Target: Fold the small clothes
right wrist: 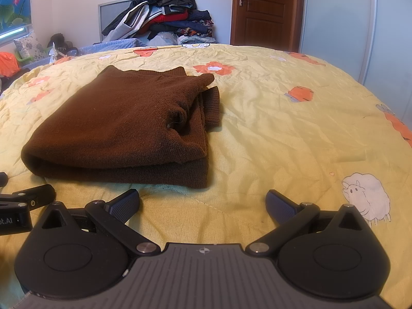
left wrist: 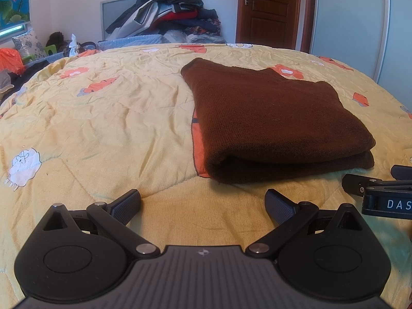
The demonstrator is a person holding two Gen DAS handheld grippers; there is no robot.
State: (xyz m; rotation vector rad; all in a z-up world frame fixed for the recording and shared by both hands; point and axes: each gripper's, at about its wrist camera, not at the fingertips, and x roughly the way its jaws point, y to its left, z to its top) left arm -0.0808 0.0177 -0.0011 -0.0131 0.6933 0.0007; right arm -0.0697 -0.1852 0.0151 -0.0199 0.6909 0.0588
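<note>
A: The brown knit sweater [left wrist: 270, 118] is lying folded into a thick bundle on the yellow flowered quilt [left wrist: 103, 108], its rounded fold facing near.

B: In the right view a ribbed cuff [right wrist: 212, 105] is poking out on its right side, so I'd judge the fold nearly done, with only tidying left.

A: The left gripper [left wrist: 203, 206] is hovering just near of the bundle, jaws spread wide, gripping nothing.

B: The right gripper [right wrist: 203, 206] is likewise gaping and empty.

A: Far off, a clothes pile [left wrist: 167, 10] is sitting beside the wooden door [left wrist: 267, 7].
</note>
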